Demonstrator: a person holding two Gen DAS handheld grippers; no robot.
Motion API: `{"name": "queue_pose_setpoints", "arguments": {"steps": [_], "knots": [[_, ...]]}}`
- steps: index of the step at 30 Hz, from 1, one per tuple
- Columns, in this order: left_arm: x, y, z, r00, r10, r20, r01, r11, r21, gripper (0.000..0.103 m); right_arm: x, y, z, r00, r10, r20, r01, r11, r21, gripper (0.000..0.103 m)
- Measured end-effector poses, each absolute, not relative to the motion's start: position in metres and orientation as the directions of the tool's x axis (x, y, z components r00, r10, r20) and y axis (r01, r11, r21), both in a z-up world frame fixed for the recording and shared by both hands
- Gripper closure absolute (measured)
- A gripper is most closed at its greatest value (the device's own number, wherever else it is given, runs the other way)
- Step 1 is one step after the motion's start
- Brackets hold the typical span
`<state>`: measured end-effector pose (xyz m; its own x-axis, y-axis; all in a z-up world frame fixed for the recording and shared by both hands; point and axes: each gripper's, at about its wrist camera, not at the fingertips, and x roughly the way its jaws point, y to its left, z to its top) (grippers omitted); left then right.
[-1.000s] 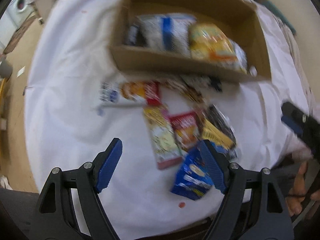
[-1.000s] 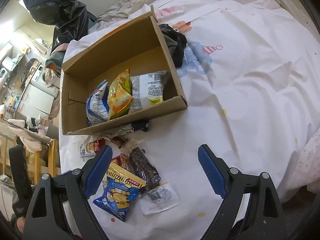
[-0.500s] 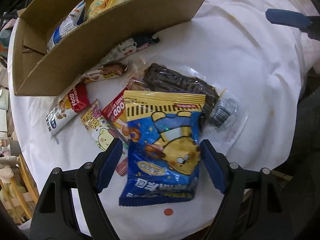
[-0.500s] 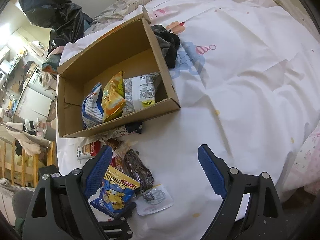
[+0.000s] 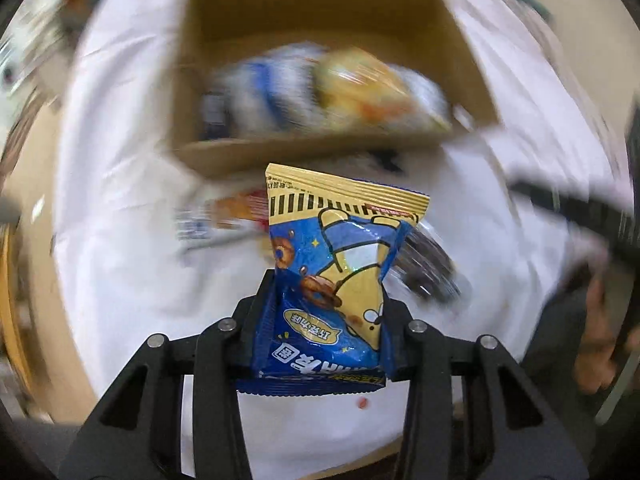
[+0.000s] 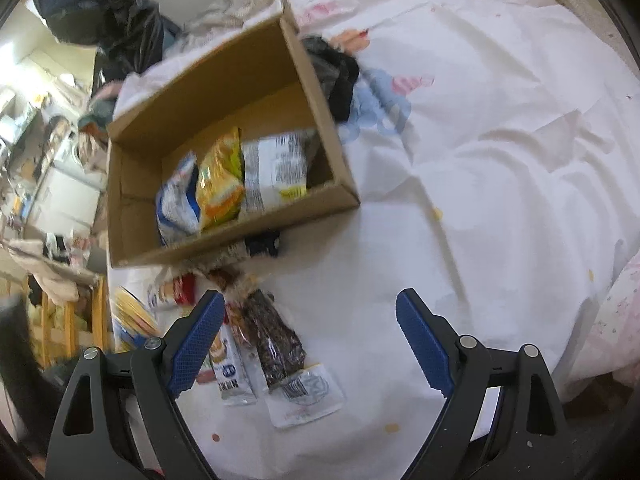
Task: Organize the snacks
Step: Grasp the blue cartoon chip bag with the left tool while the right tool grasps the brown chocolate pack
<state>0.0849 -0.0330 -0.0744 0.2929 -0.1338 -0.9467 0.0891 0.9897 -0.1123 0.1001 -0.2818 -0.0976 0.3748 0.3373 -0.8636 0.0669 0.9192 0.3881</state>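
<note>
Snack bag (image 5: 328,280), glossy blue-and-yellow foil, crinkles between left tongs (image 5: 326,320).

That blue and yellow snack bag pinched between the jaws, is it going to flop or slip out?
The snack bag stands upright above the left gripper, so it seems puffy and light. Its glossy, creased film may be slippery. Contents are probably fragile.

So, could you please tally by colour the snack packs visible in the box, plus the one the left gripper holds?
blue and white pack: 1
yellow and orange pack: 1
white pack: 1
blue and yellow pack, clamped by the left gripper, whose jaws have just been closing: 1
Total: 4
</note>
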Motion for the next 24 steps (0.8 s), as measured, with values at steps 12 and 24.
{"name": "queue_pose_setpoints", "arguments": {"steps": [12,24], "knots": [[0.082,0.013,-0.082,0.294,-0.163,-0.942,-0.096,0.975,-0.199,0.065,0.100,-0.188,-0.161,0.106,0.095,-0.990,-0.243,0.968,0.066,0.013],[0.087,0.011,-0.082,0.273,-0.191,-0.943,-0.091,0.971,-0.222,0.065,0.097,-0.160,-0.171,0.077,0.076,-0.994,-0.356,0.933,0.044,0.051]]}}
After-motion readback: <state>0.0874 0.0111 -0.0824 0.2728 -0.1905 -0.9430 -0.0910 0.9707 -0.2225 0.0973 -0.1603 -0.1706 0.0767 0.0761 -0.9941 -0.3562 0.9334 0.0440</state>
